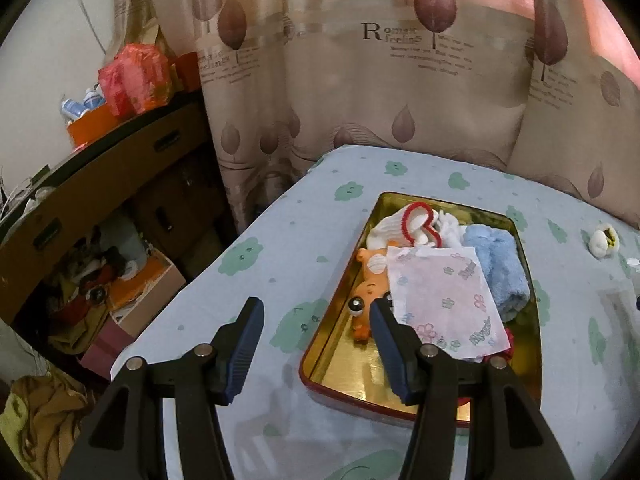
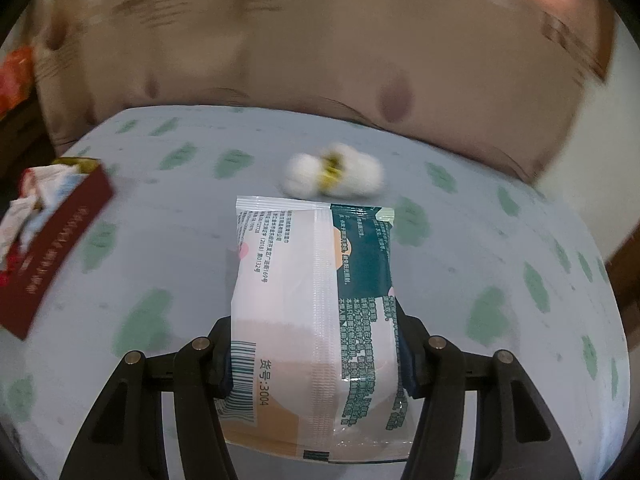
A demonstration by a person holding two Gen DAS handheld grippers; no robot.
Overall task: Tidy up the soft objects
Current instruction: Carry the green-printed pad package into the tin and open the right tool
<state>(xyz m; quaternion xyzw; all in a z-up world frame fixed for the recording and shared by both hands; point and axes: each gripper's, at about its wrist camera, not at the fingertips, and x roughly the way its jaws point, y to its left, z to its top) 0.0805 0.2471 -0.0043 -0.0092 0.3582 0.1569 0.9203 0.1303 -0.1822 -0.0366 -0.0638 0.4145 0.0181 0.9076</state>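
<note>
A gold-lined tin tray (image 1: 344,376) with a red outer wall lies on the bed. In it are a white sock with red trim (image 1: 404,224), a blue towel (image 1: 500,268), an orange plush toy (image 1: 366,300) and a floral tissue pack (image 1: 444,304). My left gripper (image 1: 316,344) is open and empty, hovering at the tray's near left edge. My right gripper (image 2: 316,344) is shut on a white and teal wipes pack (image 2: 316,300), held above the bed. A white plush bee (image 2: 334,174) lies beyond it; it also shows in the left wrist view (image 1: 604,240). The tray's red wall (image 2: 52,248) shows at left.
The bed has a pale blue sheet with green flower prints (image 1: 248,256). A leaf-print curtain (image 1: 360,80) hangs behind it. Cardboard boxes with clutter (image 1: 100,240) stand on the floor left of the bed. A red bag (image 1: 132,80) sits on top of them.
</note>
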